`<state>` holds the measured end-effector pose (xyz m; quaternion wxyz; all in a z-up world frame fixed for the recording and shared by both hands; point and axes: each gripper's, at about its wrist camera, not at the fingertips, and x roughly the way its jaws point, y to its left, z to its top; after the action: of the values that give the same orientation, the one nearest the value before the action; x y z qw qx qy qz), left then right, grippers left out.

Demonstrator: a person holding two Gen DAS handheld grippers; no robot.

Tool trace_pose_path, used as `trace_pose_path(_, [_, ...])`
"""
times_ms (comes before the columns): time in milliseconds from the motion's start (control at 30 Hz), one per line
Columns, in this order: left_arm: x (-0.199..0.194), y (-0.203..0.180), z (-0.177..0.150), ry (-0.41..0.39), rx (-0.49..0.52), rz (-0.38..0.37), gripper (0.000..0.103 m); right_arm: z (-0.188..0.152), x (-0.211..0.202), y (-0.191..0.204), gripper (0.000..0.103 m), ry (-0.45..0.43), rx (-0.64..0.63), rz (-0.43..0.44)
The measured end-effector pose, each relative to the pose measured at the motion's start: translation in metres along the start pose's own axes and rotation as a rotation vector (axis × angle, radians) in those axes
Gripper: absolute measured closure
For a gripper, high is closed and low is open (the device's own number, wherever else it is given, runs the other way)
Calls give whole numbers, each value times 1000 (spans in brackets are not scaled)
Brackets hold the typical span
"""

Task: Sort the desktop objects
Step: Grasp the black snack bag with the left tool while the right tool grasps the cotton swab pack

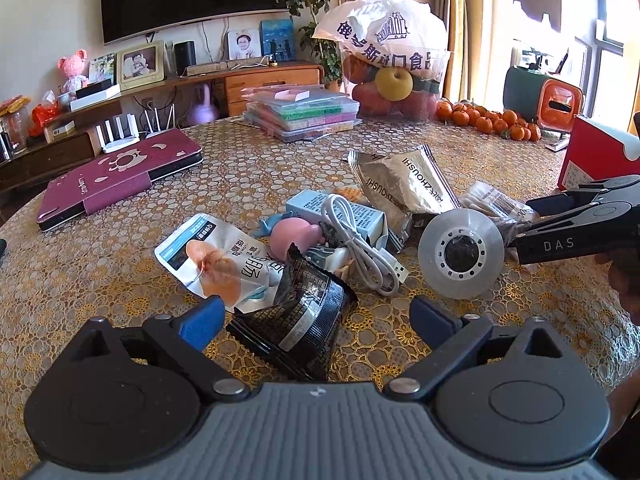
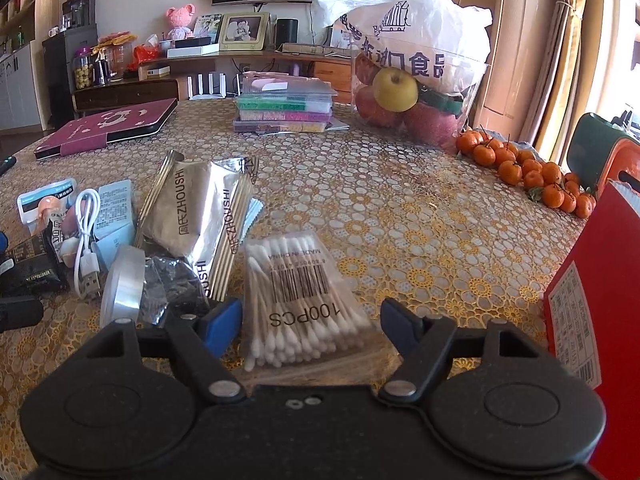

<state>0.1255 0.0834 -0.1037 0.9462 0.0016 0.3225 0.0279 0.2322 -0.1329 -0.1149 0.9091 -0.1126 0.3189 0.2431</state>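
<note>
Here, left hand-held gripper: released, blue pads wide apart, low over the bench, the black snack packet lying between them but not pinched.
Right hand-held gripper: released too, fingers spread either side of the cotton swab pack, no contact that shows.
Clutter pile: white USB cable draped over a pale blue box; pink toy just beside the cable; face mask pouch partly under the black snack packet.
Tape roll: tilted on edge, near the silver sachets.
Far side of bench: maroon tablet case, stacked bead boxes, fruit bag, tangerines.
Right edge: red carton, upright.
</note>
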Motion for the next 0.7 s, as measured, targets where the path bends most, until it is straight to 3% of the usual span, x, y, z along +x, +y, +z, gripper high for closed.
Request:
trace_pose_path(233, [4,-1,-1,1,3,5,23,-3,-1,1,30,-2,10,-2])
trace_pose_path(333, [4,0,-2,5,6,21,27,-3,-2,1,40,-2,14,5])
trace_pose_path(700, [1,1,-4,7,22,54,49,-4,-9,3,52,-14,21,1])
